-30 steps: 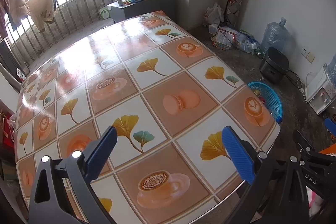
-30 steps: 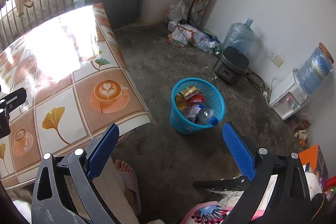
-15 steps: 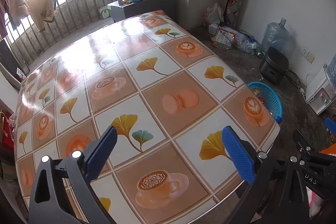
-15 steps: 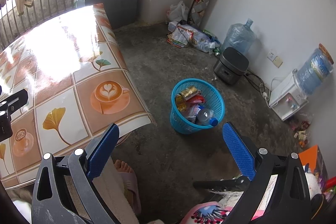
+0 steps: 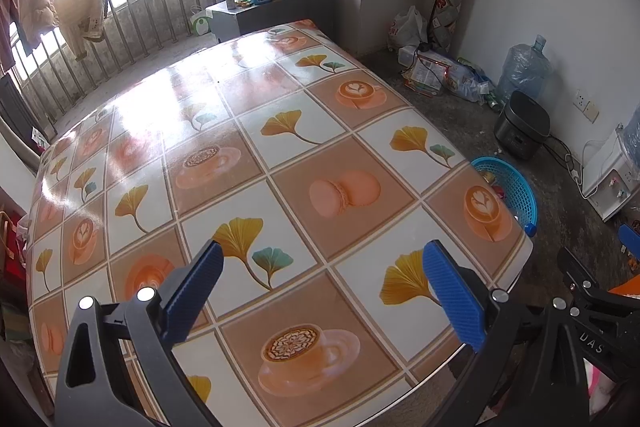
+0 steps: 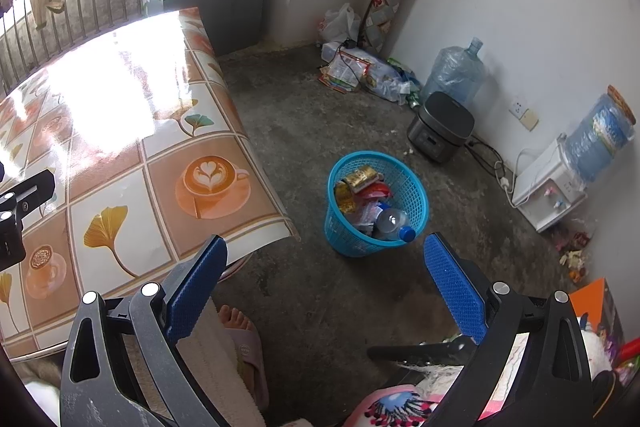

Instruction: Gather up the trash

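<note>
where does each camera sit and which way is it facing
Left wrist: on the left tongs, above the near table edge, facing across it to the window; both blue fingers show, open.
Right wrist: on the right tongs, beside the table's corner, facing down at the floor and the trash basket; open fingers and a slippered foot show.
Shared: table, basket, cooker, water jug.

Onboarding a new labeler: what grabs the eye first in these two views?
The big table with its glossy cloth of coffee cups and ginkgo leaves fills the left wrist view, bare under the open left gripper. In the right wrist view, the blue basket stands on the concrete floor beside the table's corner, holding wrappers and a plastic bottle, beyond the open right gripper.
</note>
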### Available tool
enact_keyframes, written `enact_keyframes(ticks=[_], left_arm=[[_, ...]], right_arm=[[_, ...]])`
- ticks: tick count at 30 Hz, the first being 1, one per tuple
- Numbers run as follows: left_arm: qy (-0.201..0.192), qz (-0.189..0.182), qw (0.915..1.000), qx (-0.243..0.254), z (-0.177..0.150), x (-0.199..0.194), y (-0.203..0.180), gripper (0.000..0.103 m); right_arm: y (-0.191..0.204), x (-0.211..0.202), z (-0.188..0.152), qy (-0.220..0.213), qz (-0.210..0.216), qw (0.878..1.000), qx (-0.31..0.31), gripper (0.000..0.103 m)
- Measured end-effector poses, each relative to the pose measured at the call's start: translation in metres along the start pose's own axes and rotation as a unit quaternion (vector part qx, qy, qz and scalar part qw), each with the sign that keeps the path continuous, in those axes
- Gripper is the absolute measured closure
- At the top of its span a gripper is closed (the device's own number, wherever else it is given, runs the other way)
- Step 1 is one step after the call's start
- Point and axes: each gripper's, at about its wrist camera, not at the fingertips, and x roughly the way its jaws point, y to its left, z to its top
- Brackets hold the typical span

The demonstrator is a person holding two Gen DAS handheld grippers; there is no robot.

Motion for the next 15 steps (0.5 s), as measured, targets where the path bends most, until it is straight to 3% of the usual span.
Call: enact_keyframes(ticks=[15], left_arm=[[0.001,-0.001,1.0000,-0.005,0.0003,-0.0021,0.0020,0.005]], right_arm=[[0.0008,-0.0007,0.0014,-0.001,-0.001,1.000,-0.001,0.008]])
